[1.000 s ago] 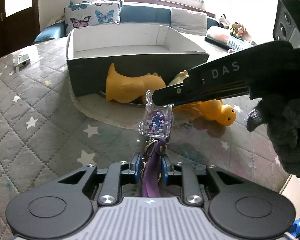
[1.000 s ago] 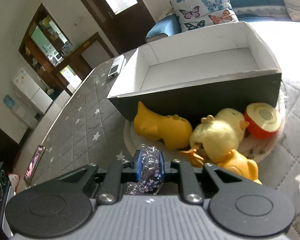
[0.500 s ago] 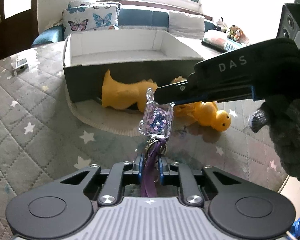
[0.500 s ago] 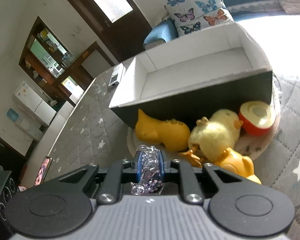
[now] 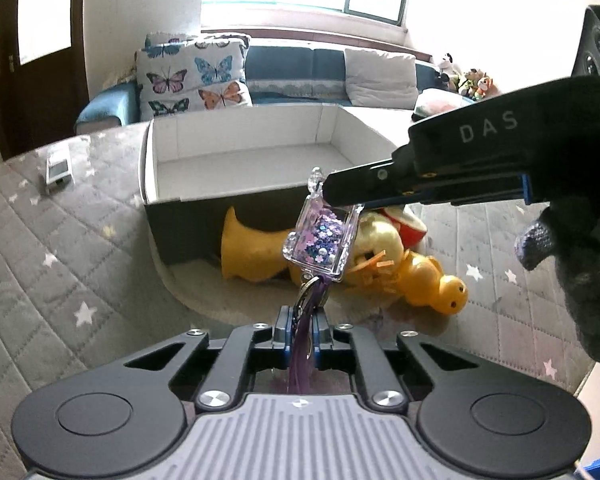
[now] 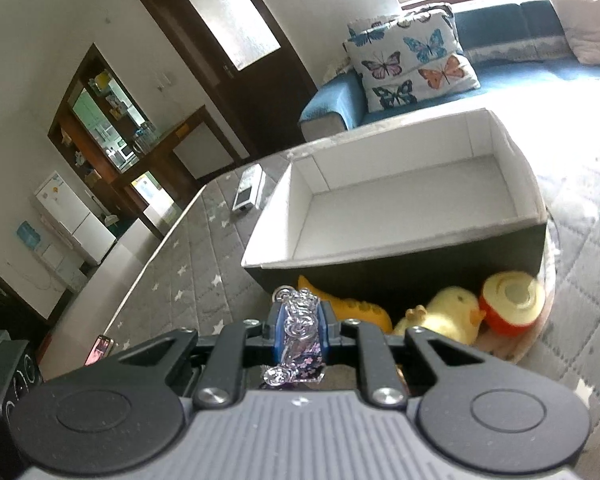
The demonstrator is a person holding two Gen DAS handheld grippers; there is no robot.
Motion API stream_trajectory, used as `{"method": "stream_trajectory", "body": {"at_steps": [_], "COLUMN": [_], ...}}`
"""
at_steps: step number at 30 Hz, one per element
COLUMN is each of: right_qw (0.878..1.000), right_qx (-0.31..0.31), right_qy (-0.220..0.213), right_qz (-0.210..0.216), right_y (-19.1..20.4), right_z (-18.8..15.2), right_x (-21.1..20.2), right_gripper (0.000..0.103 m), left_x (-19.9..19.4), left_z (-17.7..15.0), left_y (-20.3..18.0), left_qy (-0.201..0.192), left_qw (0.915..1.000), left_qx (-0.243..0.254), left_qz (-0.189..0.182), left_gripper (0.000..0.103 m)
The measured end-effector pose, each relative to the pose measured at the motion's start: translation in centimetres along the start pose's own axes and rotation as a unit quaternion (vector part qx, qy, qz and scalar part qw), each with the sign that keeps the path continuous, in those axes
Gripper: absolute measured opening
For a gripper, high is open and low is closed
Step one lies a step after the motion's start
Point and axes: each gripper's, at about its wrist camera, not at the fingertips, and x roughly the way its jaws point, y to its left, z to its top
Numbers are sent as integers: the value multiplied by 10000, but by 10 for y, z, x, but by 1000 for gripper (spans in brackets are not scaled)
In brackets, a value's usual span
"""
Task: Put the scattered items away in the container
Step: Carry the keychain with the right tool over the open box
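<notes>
1. Left wrist view: left gripper (image 5: 300, 334) clamped on the purple strap (image 5: 300, 354) of a glitter keychain (image 5: 320, 240), held up off the quilted table (image 5: 60, 264).
2. Right gripper (image 5: 328, 196) pinching the clear charm's top end; same grip seen close in the right wrist view, fingertips (image 6: 278, 330) pressed to the charm (image 6: 301, 332).
3. Open box (image 5: 180, 216), white inside, just beyond and below the charm.
4. Against the box's near wall: orange toy (image 5: 256, 250), fluffy yellow chick (image 6: 452, 314), rubber duck (image 5: 436, 288), red-and-cream piece (image 6: 512, 302).
</notes>
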Motion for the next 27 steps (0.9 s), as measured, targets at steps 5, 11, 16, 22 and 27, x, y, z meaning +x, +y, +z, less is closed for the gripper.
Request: {"method": "stream_trajectory", "body": {"at_steps": [5,11,16,22,27], "right_qw": [9998,9989,9980,9967,9953], "right_qx": [-46,-84,-38,127,364], "right_qy": [-192,-450,-625,-790,-864], "right_qz": [13,-26,-92,-164,-222], "right_y": [5,8,4,-9,-28], "right_z": [16,44,71,103,121], "right_x": [-6,-11,-9,-3,11], "right_gripper": [16,16,16,16,16], "left_x": [-3,-1,11,35,62], "left_z": [18,50,83,124,143], "left_y": [0,1,3,9,11], "left_qy": [-180,-342,-401,-354,-214], "left_qw": [9998,9989,9983,9976,9970], "left_qx": [77,246,352,513,662], "left_qz": [82,183,219,291,331], "left_gripper": [10,10,10,10,10]}}
